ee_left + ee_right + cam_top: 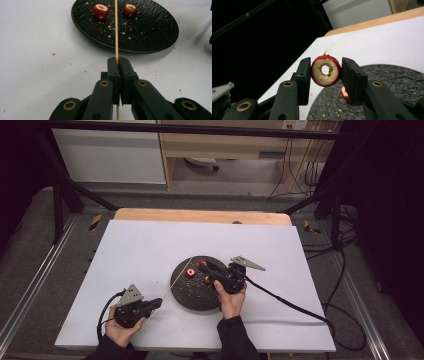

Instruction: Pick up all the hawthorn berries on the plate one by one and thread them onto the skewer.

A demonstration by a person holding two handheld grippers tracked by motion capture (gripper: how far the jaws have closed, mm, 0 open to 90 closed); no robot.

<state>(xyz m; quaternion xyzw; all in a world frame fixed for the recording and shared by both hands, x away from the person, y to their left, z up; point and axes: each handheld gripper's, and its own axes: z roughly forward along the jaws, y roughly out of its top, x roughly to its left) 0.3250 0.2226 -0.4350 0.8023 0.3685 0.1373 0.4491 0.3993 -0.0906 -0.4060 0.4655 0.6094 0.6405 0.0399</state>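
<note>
A black round plate lies in the middle of the white table. My left gripper is shut on a thin wooden skewer that slants up over the plate; in the left gripper view the jaws are pressed together on the skewer. Two red cored fruits rest on the plate amid crumbs. My right gripper hovers over the plate's far side, shut on a third red cored fruit whose hole faces the camera. Another red fruit peeks out below it.
The white table top has a wooden strip along its far edge. Black cables trail from the right gripper over the table's right side. Metal frame legs and a cabinet stand behind the table.
</note>
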